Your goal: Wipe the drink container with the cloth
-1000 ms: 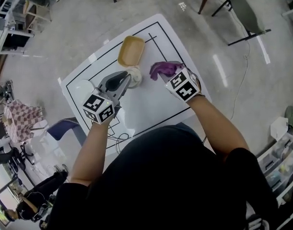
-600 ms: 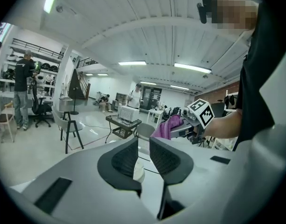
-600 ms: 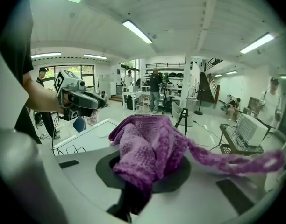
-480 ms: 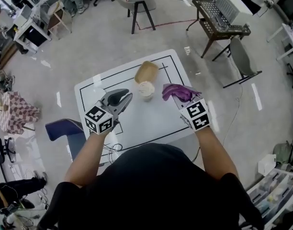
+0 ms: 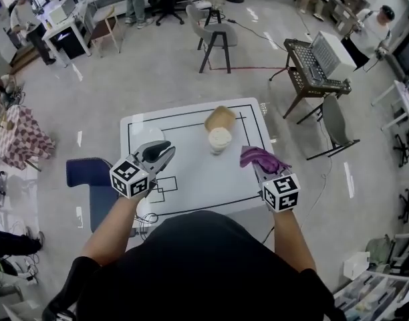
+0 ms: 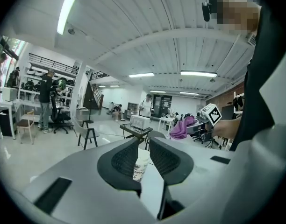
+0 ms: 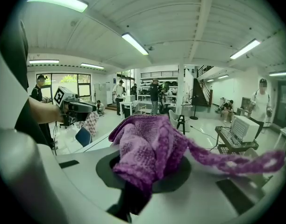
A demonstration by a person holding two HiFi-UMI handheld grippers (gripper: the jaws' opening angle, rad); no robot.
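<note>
My right gripper (image 7: pixel 145 171) is clamped on the purple cloth (image 7: pixel 150 148). The cloth is bunched over both jaws, with one long tail trailing off to the right. My left gripper (image 6: pixel 144 146) has nothing in it. Its jaws have just been opening a little and now stand only a narrow slit apart, with no contact on either pad.

Looking along the left gripper, I see the cup (image 5: pixel 219 140) framed in that slit, but it is well ahead of the jaws, not between them. From the head view it stands upright on the white table (image 5: pixel 191 179), ahead of the left gripper and off to its right. From the right gripper it is ahead and to the left, so it sits out beyond the gap between my two tools. A tan bowl-like thing (image 5: pixel 220 118) lies just behind it, touching it or nearly so.

I judge that only the hold on the cloth is settled. The cloth is clear of the cup, and neither gripper touches the cup or the table. I can't tell from the cup's surface whether it has been rubbed. If not, I have to steady the cup with the left gripper, bring the cloth against its side and work round it.
</note>
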